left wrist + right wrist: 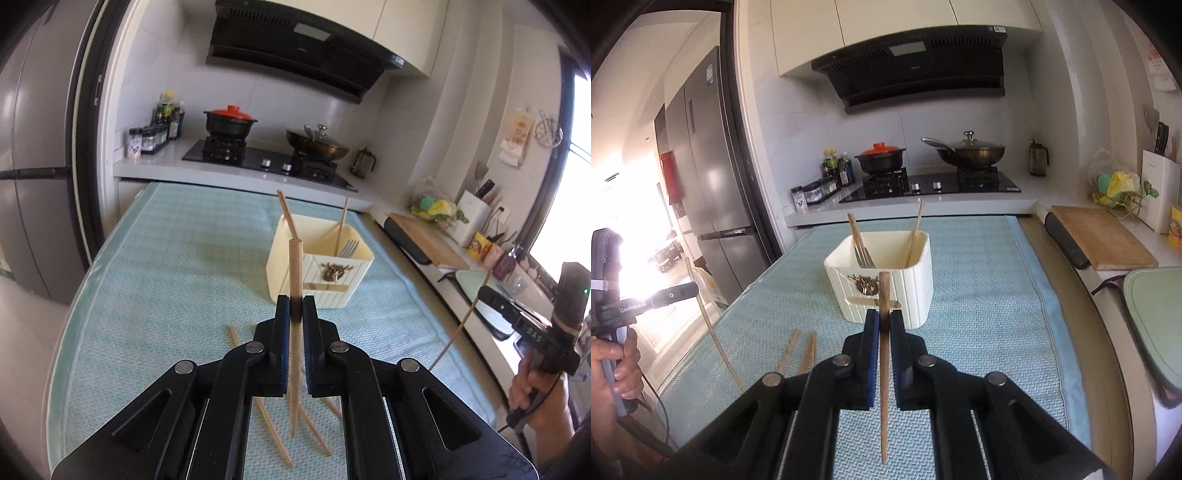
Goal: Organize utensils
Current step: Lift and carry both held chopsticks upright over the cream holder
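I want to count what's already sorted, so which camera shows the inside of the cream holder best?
The right wrist view: it looks down into the holder, showing the fork and chopsticks inside. The left wrist view shows the holder from lower down, partly behind the chopstick in the left gripper.
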Available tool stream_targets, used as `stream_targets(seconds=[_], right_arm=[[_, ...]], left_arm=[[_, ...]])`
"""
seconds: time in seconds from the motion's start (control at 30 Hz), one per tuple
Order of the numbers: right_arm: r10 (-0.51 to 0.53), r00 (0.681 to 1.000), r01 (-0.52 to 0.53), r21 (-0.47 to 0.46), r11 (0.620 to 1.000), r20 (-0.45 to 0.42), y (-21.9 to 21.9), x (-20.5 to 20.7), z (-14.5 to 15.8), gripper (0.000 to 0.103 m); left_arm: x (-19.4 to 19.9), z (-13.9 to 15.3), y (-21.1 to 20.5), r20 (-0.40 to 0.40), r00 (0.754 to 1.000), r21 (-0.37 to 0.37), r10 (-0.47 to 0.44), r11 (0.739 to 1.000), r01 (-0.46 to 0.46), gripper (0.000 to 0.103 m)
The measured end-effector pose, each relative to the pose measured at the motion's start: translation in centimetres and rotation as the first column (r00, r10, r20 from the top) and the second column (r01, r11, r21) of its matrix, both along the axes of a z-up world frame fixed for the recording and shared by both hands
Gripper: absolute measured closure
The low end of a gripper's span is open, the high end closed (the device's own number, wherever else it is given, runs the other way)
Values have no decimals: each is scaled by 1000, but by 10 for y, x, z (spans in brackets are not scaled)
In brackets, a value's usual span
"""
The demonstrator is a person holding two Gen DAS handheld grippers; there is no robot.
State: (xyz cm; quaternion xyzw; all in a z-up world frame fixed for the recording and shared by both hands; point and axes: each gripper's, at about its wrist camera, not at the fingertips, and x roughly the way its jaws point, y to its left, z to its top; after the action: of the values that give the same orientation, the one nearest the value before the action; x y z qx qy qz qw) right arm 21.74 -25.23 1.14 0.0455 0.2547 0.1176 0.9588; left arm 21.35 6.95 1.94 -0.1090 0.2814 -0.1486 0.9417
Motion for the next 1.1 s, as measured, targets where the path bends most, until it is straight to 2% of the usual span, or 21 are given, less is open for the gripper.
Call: stream_targets(seconds=[0.23, 0.5, 0.9, 1.1], right_arm=[[12, 995, -11, -12, 1000, 96, 9, -11, 29, 97], [27, 991, -25, -14, 1000, 131, 10, 1, 51, 97], [14, 980, -11, -17, 1000, 199, 4, 51, 99, 97], [-22, 969, 28, -19, 999, 246, 6, 90, 119, 97]], left_arm=[[0, 26, -2, 67, 998, -27, -2, 1000, 4, 99], [18, 51, -9, 109, 994, -21, -22, 999, 25, 99], [74, 108, -21, 195, 981, -59, -13, 998, 25, 99], [116, 127, -32, 241, 970, -62, 32, 998, -18, 99]])
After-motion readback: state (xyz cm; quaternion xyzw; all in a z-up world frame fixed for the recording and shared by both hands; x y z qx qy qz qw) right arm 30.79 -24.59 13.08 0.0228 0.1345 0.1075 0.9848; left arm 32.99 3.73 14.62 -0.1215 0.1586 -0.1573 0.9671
